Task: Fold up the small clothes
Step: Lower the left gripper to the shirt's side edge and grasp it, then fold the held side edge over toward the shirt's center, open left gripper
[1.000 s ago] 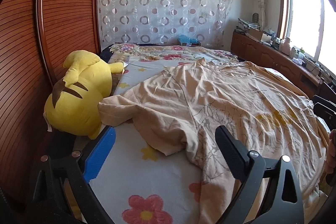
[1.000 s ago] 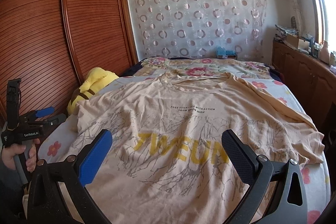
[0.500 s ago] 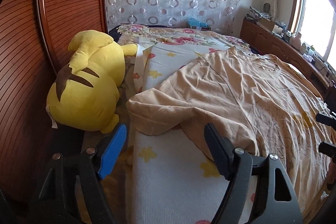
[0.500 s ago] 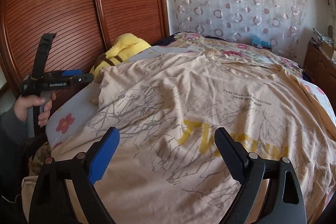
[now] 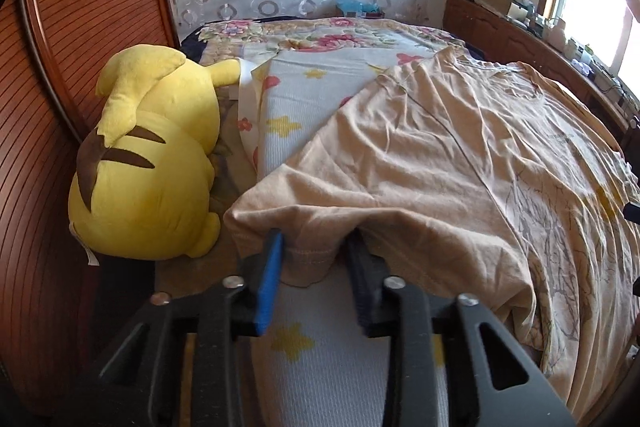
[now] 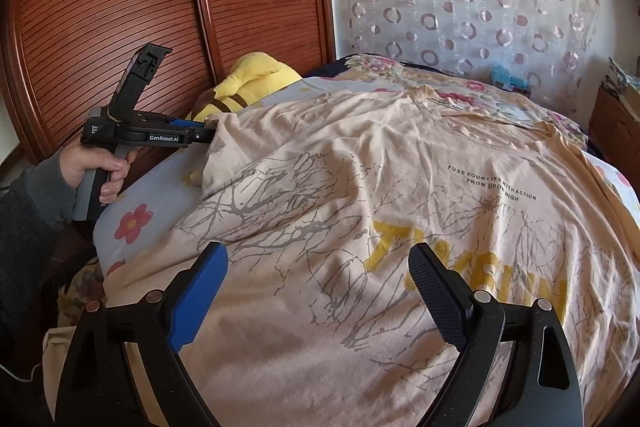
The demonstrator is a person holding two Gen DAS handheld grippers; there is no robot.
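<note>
T-shirt (image 6: 400,211) spread flat across bed (image 5: 320,359), sleeve at left edge beside yellow plush (image 5: 148,163). My left gripper (image 5: 314,251) clamped on sleeve hem. Right gripper (image 6: 318,275) spread wide above shirt's lower half.

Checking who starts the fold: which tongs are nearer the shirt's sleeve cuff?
Left. The left tongs have the sleeve cuff between their fingers at the bed's edge. The right tongs hover open over the shirt's printed front, away from that sleeve.
</note>
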